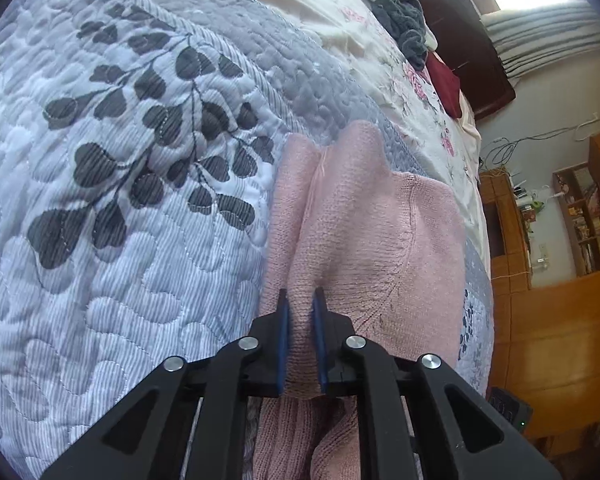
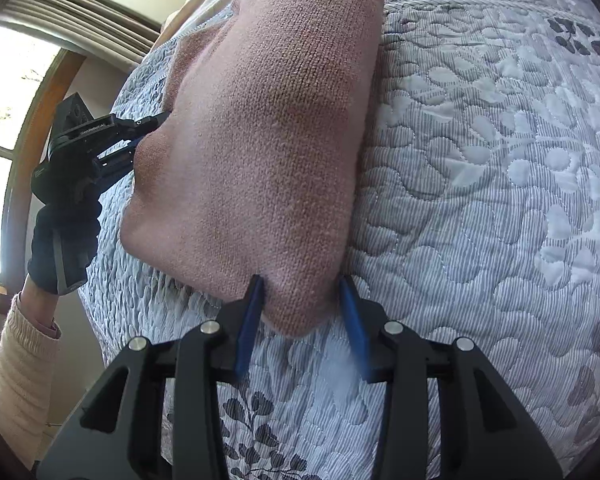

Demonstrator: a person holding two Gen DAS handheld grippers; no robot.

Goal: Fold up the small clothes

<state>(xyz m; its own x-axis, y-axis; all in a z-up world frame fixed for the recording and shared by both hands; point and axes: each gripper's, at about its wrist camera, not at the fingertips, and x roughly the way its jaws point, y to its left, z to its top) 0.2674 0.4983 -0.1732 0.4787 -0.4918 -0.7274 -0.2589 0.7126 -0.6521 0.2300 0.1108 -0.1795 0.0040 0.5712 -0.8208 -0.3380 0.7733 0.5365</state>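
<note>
A pink knitted garment (image 1: 364,232) lies folded on the quilt. My left gripper (image 1: 300,292) is shut on a raised ridge of it, the knit pinched between the blue pads. In the right wrist view the same pink garment (image 2: 268,140) fills the middle. There the left gripper (image 2: 152,128), held by a dark-gloved hand (image 2: 64,240), bites its left edge. My right gripper (image 2: 300,280) is open, its fingers on either side of the garment's near corner, which bulges between them.
A grey-white quilt with dark leaf print (image 1: 120,160) covers the bed. Farther up lie a floral sheet (image 1: 380,52), a grey pile of cloth (image 1: 400,12) and a dark red item (image 1: 444,80). Wooden furniture (image 1: 560,320) stands beside the bed. A window (image 2: 4,120) is at the left.
</note>
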